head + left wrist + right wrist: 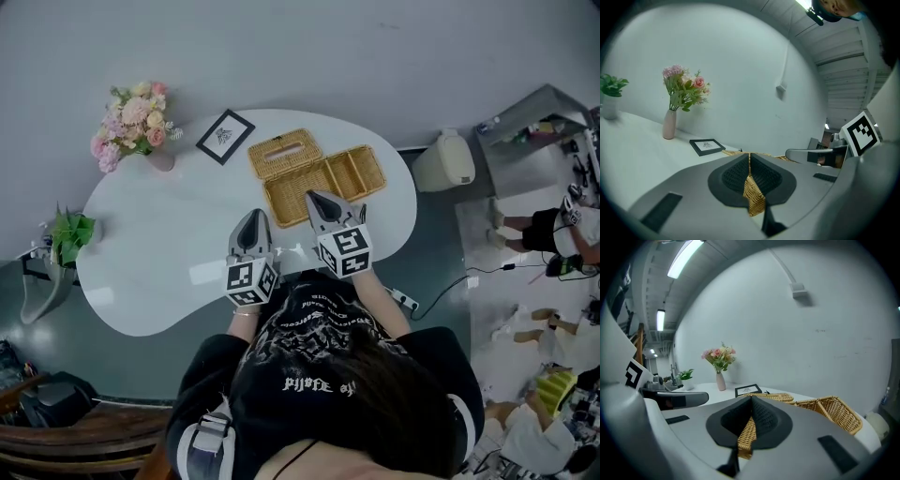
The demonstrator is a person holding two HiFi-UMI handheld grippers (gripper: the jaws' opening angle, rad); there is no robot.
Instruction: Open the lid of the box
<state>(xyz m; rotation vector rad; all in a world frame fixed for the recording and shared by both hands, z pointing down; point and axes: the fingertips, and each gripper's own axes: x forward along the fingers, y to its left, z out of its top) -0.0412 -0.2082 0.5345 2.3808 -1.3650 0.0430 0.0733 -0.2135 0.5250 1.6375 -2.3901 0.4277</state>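
Toward twelve o'clock on the white table (169, 234), the wicker box (281, 204) stands open. Its lid (284, 153) is laid back at the box's eleven o'clock, and a divided wicker tray (354, 172) sits just beside the box at two o'clock. Both grippers reach in from six o'clock, side by side and tipped slightly downward, each with its marker cube at the rear above a forearm. The right gripper (314, 197) has its tip over the box's near rim. Its fingers are closed tip to tip, with wicker weave showing through the slit below them. The left gripper (253, 216), at the right one's eight o'clock, ends just off the box's near left corner. Its fingers are likewise pressed together, with wicker visible through their slit.
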